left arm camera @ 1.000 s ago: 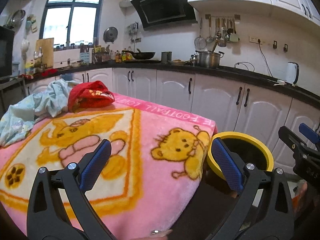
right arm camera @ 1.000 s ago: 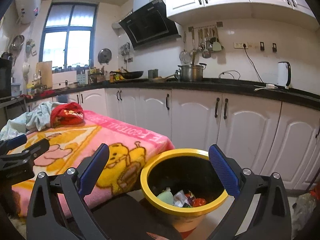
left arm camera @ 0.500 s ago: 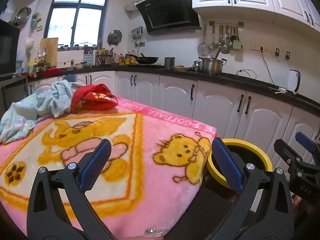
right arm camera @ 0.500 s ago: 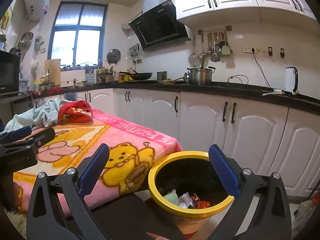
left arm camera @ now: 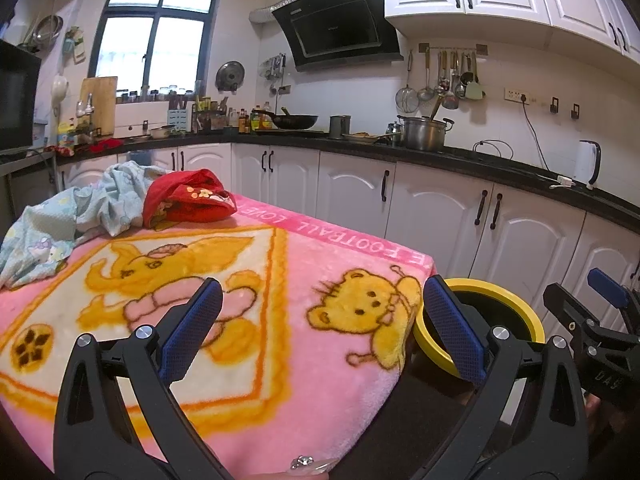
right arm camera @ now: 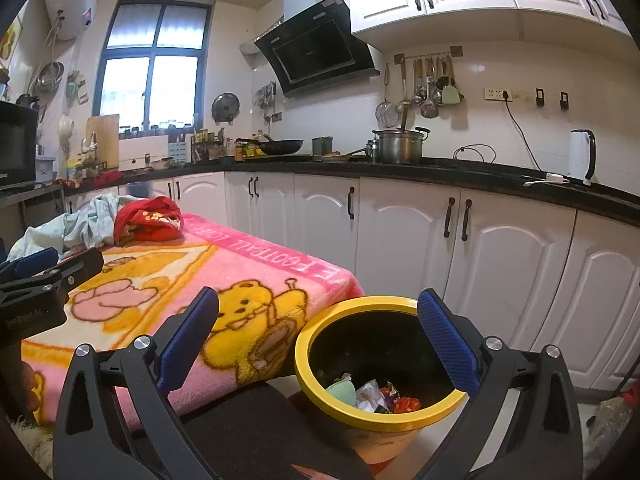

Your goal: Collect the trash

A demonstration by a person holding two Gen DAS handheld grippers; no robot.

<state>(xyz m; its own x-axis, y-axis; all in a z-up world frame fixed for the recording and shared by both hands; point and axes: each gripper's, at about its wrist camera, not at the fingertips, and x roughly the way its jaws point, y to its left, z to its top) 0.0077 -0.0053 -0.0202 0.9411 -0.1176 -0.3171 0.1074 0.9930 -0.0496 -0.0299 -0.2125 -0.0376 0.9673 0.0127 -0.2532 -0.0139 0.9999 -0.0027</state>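
A yellow-rimmed trash bin [right arm camera: 340,396] stands on the floor by the table's right corner, with several wrappers [right arm camera: 376,394] inside. It also shows in the left wrist view [left arm camera: 516,300]. My right gripper [right arm camera: 318,332] is open and empty, above and in front of the bin. My left gripper [left arm camera: 320,320] is open and empty, over the pink blanket [left arm camera: 280,272] on the table. No loose trash shows on the blanket.
A red cloth [left arm camera: 188,200] and a pale blue cloth [left arm camera: 72,220] lie at the table's far left. White kitchen cabinets [right arm camera: 420,240] and a black counter run behind. The right gripper shows at the left view's right edge [left arm camera: 592,320].
Both grippers have risen and tilted up a little; the views show more of the kitchen. The bin sits lower in the right view. Both stay open and empty.
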